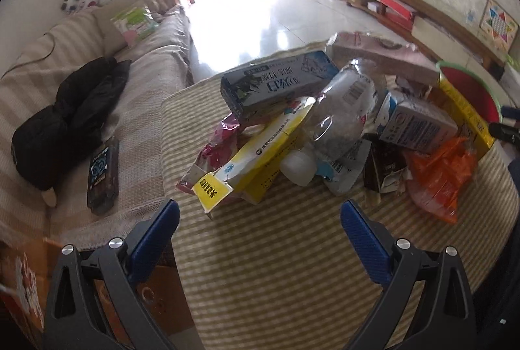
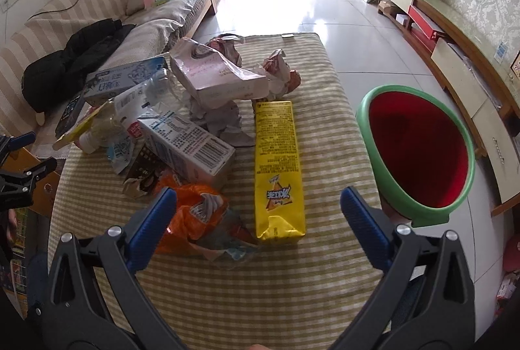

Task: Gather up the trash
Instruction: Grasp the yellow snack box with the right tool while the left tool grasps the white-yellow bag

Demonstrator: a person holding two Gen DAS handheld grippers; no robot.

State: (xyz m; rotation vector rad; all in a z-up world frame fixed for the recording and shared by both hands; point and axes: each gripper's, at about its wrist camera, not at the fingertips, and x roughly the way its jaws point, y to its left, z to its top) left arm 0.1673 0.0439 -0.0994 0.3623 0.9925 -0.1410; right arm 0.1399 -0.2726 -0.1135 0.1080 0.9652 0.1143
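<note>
Nearest the spread, empty right gripper (image 2: 258, 200): yellow iced-tea carton (image 2: 278, 168), flat, long axis pointing away, green-rimmed red bin (image 2: 419, 155) just right; left gripper (image 1: 260, 216) likewise spread.

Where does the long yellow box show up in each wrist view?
Left wrist: yellow box at far right, mostly hidden behind the milk carton.
Right wrist: yellow box centre, lying flat, between the open tongs.
Shared landmark: green-rimmed red bin beside it.

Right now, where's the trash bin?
In the right wrist view, the green-rimmed red bin stands off the table's right edge, beside the long yellow carton.
</note>
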